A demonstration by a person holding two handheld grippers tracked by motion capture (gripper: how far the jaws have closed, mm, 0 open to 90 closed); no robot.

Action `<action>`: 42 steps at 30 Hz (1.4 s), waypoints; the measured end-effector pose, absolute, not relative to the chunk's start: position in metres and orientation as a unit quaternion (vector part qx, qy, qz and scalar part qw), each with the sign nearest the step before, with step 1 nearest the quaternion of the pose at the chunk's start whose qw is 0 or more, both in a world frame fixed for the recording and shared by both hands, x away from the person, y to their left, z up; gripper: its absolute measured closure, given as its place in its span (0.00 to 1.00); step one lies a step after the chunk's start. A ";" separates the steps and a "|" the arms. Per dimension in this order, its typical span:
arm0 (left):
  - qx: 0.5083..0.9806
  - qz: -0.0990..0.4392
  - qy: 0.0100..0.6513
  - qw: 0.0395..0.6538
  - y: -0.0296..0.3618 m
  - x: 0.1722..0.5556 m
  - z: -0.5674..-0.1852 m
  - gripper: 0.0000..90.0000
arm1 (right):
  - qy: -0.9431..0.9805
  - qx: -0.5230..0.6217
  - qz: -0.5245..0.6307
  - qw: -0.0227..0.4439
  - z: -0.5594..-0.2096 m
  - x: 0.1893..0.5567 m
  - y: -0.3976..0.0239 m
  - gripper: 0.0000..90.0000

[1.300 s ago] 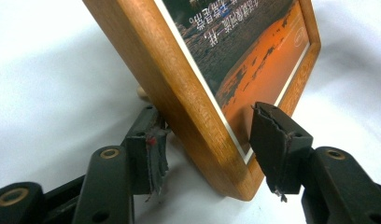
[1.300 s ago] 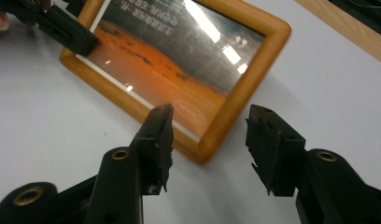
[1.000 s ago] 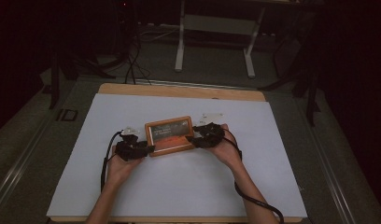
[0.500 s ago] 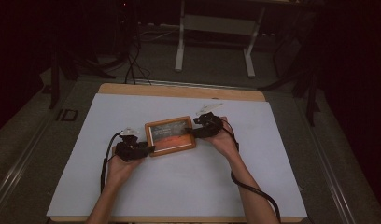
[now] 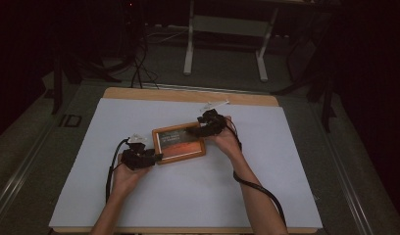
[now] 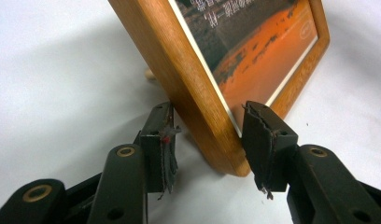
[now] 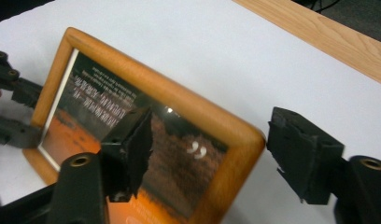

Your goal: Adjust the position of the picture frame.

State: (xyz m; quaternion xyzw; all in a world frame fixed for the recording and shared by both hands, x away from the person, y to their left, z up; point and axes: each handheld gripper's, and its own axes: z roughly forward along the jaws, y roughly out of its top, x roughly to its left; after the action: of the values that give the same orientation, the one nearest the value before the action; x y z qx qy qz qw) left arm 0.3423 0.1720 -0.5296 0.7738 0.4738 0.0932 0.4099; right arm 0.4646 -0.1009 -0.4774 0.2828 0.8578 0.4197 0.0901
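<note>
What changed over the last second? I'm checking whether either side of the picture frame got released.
The right gripper slid from the frame's right edge up to its far right corner, and its jaws have just been opening; they now straddle that corner with gaps. The left gripper stayed at the near left corner of the picture frame, which stayed tilted on the table.

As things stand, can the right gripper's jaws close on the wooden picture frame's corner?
Probably yes. The right gripper has just been opening its jaws, and they straddle a corner of the wooden picture frame without pressing it. Nothing lies between; the left gripper steadies the opposite corner.
</note>
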 end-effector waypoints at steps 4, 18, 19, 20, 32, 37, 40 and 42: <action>0.775 0.097 0.471 0.409 0.172 0.342 -0.529 0.62 | 0.856 0.285 0.424 0.079 -0.479 0.469 -0.096 0.32; 0.782 0.119 0.464 0.399 0.167 0.338 -0.527 0.62 | 0.868 0.263 0.417 0.061 -0.475 0.471 -0.083 0.30; 0.782 0.123 0.463 0.398 0.166 0.338 -0.527 0.62 | 0.869 0.261 0.417 0.061 -0.474 0.470 -0.083 0.30; 0.784 0.124 0.462 0.396 0.166 0.337 -0.527 0.62 | 0.869 0.258 0.419 0.059 -0.474 0.470 -0.083 0.30; 0.789 0.142 0.453 0.390 0.161 0.333 -0.525 0.67 | 0.883 0.207 0.418 0.061 -0.461 0.451 -0.076 0.43; 0.791 0.146 0.449 0.389 0.159 0.332 -0.525 0.69 | 0.889 0.194 0.410 0.062 -0.458 0.445 -0.074 0.48; 0.793 0.149 0.447 0.386 0.158 0.332 -0.525 0.70 | 0.890 0.187 0.413 0.056 -0.456 0.442 -0.074 0.50; 0.795 0.153 0.444 0.384 0.158 0.331 -0.525 0.70 | 0.891 0.185 0.412 0.052 -0.454 0.439 -0.074 0.51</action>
State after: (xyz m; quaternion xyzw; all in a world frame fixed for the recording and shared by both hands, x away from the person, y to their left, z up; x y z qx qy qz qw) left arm 0.3311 0.1575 -0.5245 0.7951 0.4436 0.1527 0.3844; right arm 0.4395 -0.0736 -0.4543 0.1851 0.8907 0.4120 0.0517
